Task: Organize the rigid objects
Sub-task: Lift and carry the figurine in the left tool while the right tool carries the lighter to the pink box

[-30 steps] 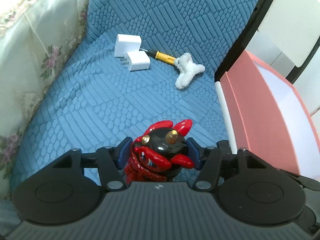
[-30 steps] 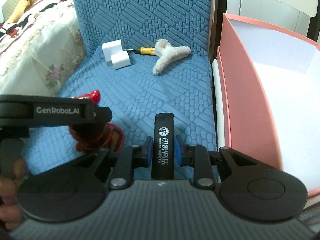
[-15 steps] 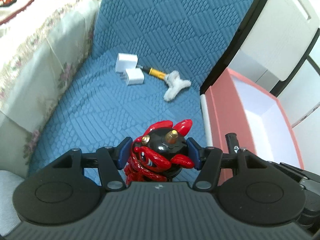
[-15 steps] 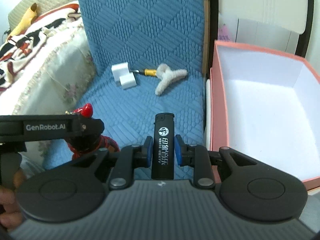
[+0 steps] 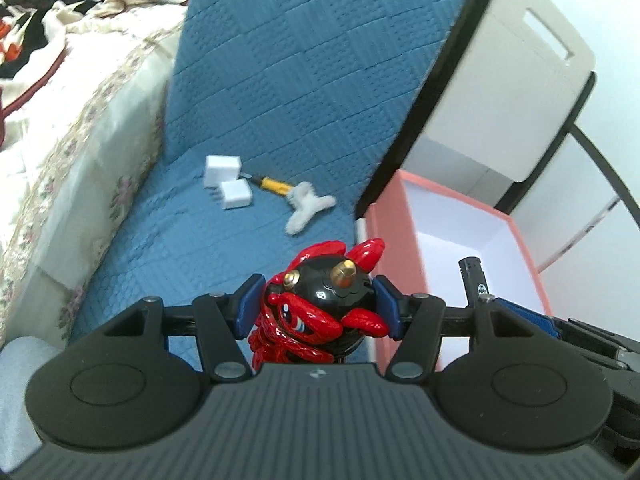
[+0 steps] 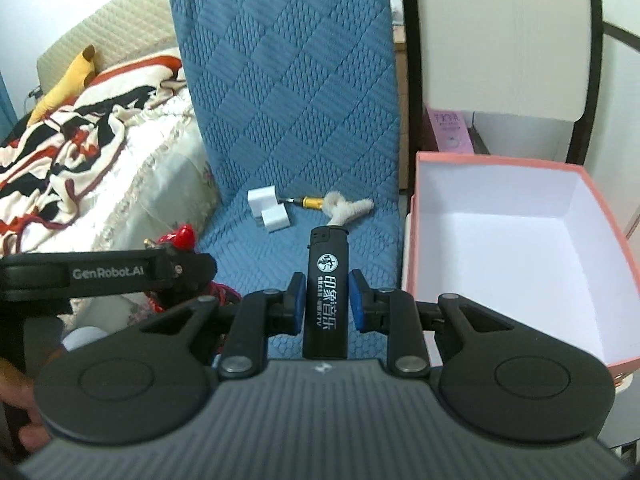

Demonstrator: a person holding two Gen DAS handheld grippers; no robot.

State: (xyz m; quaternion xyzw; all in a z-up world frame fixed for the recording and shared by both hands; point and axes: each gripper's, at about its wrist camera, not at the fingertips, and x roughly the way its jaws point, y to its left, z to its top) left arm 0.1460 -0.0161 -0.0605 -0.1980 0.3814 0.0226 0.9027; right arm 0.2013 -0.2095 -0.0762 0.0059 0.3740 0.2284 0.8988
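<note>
The left gripper (image 5: 316, 304) pinches a red and black toy figure (image 5: 320, 312) between its blue pads, up in the air over the blue seat cover (image 5: 280, 100), just left of the pink box (image 5: 396, 240). The right gripper (image 6: 325, 300) pinches a black lighter (image 6: 326, 292) that stands up straight, also just left of the pink box (image 6: 408, 264). The box is white inside.

Farther back on the seat cover, well left of the box, lie two white plug blocks (image 6: 268, 210), a small yellow screwdriver (image 6: 308, 201) and a fuzzy white clip (image 6: 348, 208). The screwdriver lies between the blocks and the clip.
</note>
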